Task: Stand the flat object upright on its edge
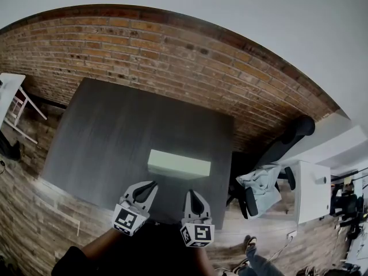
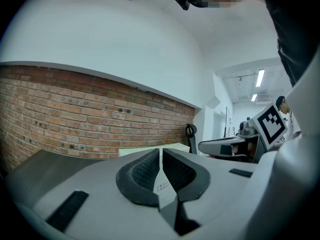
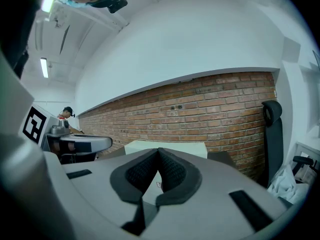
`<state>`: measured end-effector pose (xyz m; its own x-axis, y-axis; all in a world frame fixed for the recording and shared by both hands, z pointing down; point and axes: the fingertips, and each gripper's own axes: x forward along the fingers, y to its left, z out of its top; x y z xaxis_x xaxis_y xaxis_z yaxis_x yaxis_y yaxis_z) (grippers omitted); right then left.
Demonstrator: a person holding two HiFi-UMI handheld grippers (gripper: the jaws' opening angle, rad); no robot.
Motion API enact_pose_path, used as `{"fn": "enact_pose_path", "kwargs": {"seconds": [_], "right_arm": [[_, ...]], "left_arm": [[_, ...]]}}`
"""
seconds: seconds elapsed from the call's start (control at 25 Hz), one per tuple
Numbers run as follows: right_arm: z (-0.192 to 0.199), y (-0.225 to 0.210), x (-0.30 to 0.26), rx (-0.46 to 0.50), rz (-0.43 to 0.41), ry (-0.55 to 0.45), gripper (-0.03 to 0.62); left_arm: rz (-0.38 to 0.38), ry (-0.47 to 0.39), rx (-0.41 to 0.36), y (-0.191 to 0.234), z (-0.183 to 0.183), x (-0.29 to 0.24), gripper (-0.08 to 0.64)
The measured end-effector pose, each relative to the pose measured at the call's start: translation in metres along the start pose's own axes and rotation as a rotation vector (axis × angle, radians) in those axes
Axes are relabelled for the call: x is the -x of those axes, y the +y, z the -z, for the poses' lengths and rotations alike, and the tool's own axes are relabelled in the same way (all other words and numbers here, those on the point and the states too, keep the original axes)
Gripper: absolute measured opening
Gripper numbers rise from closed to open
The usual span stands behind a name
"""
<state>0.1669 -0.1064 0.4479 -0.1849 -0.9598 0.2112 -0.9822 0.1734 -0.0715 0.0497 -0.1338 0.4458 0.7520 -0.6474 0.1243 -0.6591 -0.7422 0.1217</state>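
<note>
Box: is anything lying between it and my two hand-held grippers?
Nothing. In the head view only bare table separates the box from the left hand-held gripper and the right hand-held gripper, both shut.

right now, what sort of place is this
Probably an office or studio: a dark table by a bare brick wall, a black office chair beside it, ceiling strip lights beyond.

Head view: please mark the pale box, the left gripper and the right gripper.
pale box (image 1: 179, 160), head view, on its top face.
left gripper (image 1: 153, 184), head view, at its closed jaw tips.
right gripper (image 1: 190, 193), head view, at its closed jaw tips.
</note>
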Motion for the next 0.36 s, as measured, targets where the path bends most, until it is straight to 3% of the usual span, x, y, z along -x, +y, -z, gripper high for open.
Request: {"fn": "enact_pose_path", "kwargs": {"seconds": [0.36], "right_arm": [[-0.0025, -0.0028, 0.0018, 0.000, -0.003, -0.008, 0.025]], "left_arm": [[0.009, -0.002, -0.001, -0.0038, -0.0010, -0.0029, 0.046]]}}
